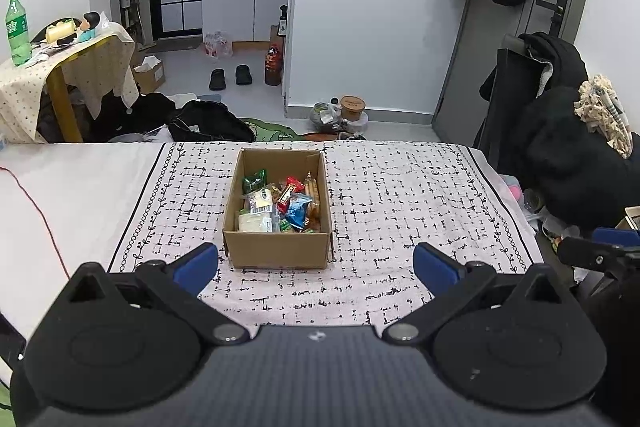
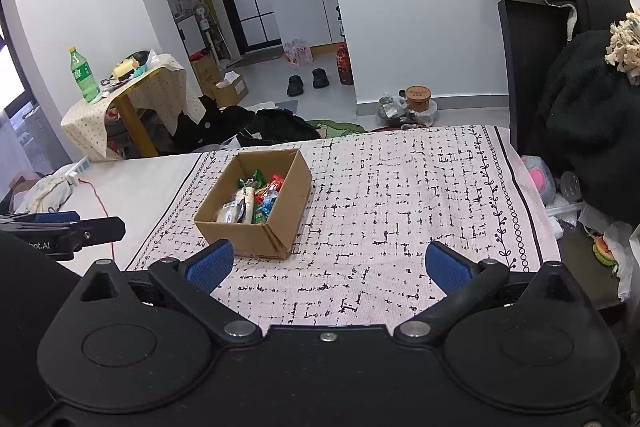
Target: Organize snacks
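An open cardboard box [image 1: 276,251] [image 2: 276,223] stands on a white cloth with black dashes [image 1: 400,203] [image 2: 400,195]. It holds several wrapped snacks [image 1: 280,205] [image 2: 252,201]: green, red, blue and pale packets. My left gripper [image 1: 316,269] is open, hovering just in front of the box with nothing between its blue pads. My right gripper [image 2: 328,267] is open too, nearer than the box and slightly to its right, holding nothing. In the right wrist view the left gripper's body [image 2: 60,231] shows at the left edge.
A red cable [image 1: 36,203] runs over the bare white surface left of the cloth. Beyond the far edge are black bags [image 1: 208,123], a small draped table [image 1: 60,67] with a green bottle [image 1: 17,29], and a chair piled with dark clothes [image 1: 560,131] on the right.
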